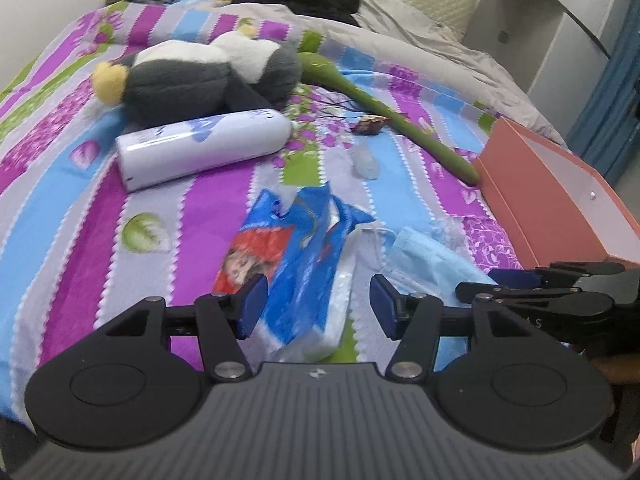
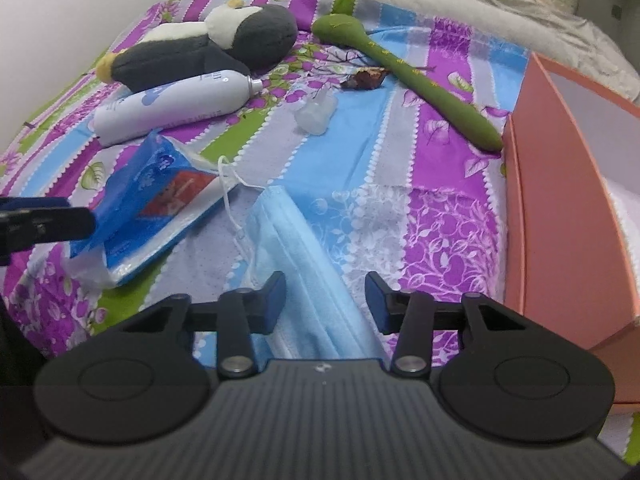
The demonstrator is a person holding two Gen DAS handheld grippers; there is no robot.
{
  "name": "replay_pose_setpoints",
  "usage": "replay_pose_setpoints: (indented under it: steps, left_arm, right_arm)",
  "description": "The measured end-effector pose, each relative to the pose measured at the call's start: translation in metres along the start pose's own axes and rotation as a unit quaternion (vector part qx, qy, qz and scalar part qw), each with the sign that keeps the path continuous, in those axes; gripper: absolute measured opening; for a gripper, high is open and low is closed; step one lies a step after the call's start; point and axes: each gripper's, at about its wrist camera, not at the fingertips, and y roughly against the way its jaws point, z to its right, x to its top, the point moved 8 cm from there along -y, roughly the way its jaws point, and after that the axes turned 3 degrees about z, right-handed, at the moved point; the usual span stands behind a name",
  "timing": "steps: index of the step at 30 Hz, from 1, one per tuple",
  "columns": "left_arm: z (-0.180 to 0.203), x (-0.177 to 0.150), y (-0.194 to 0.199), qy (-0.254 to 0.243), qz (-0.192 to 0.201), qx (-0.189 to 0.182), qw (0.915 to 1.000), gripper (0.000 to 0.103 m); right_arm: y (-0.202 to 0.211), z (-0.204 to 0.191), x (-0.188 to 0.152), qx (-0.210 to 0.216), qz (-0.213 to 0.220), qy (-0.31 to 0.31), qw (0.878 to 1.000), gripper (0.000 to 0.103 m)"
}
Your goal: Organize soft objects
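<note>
1. A bed is filling both views, its striped purple, blue and green floral bedspread (image 2: pixel 400 152) scattered with things and running back to a grey duvet and dark clothes by the wall.
2. Nearest, the right gripper (image 2: pixel 326 304) is hanging over a pale blue pleated face mask (image 2: pixel 288 232), jaws apart on either side of it, pads not visibly pressing.
3. The left gripper (image 1: pixel 318 306) is standing open over a blue plastic tissue pack (image 1: pixel 288 256) — nothing clamped.
4. At the right, an open salmon-pink cardboard box (image 2: pixel 560 208) is waiting with something white inside.
5. Farther off, a white spray bottle (image 1: pixel 200 144), a long green plush stem (image 2: pixel 400 64) and a grey-and-white stuffed penguin (image 1: pixel 200 76) are lying loose — the sorting is looking barely begun, nearly everything remaining outside the box.
</note>
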Motion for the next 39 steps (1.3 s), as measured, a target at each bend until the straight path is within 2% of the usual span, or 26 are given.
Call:
replay_pose_setpoints:
  steps: [1, 3, 8, 16, 19, 21, 25, 28, 32, 39]
  left_arm:
    - [0.001, 0.001, -0.003, -0.004, 0.000, 0.001, 1.0000, 0.062]
    - [0.003, 0.002, -0.011, -0.012, -0.004, 0.002, 0.9999, 0.062]
    - [0.003, 0.002, -0.026, -0.029, -0.007, 0.009, 0.9995, 0.062]
    - [-0.003, -0.005, -0.052, -0.040, -0.021, 0.024, 0.9987, 0.060]
    - [-0.007, -0.009, -0.062, -0.042, -0.025, 0.034, 0.9982, 0.042]
    - [-0.010, -0.010, -0.065, -0.045, -0.024, 0.046, 0.9976, 0.026]
    - [-0.015, -0.007, -0.062, -0.035, -0.019, 0.055, 0.9977, 0.018]
    - [-0.011, -0.004, -0.054, -0.031, -0.013, 0.065, 0.9973, 0.014]
    - [-0.001, 0.000, -0.042, -0.016, -0.007, 0.055, 0.9984, 0.008]
    - [0.018, 0.009, -0.018, 0.005, 0.008, 0.040, 0.9991, 0.007]
  right_arm:
    - [-0.001, 0.000, -0.001, 0.004, -0.005, 0.000, 1.000, 0.037]
    - [-0.002, 0.000, -0.003, 0.007, -0.012, 0.001, 1.000, 0.020]
    - [0.008, 0.010, -0.001, -0.020, 0.004, -0.017, 1.000, 0.010]
    - [0.026, 0.029, -0.003, -0.053, 0.019, -0.043, 0.998, 0.008]
    - [0.028, 0.030, -0.006, -0.057, 0.017, -0.046, 0.997, 0.008]
    - [0.029, 0.029, -0.008, -0.059, 0.017, -0.049, 0.997, 0.008]
    - [0.033, 0.026, -0.011, -0.057, 0.020, -0.054, 0.997, 0.008]
    - [0.040, 0.025, -0.010, -0.060, 0.026, -0.059, 0.996, 0.008]
    - [0.049, 0.024, -0.007, -0.059, 0.034, -0.064, 0.996, 0.008]
    - [0.070, 0.028, 0.004, -0.060, 0.055, -0.074, 0.994, 0.008]
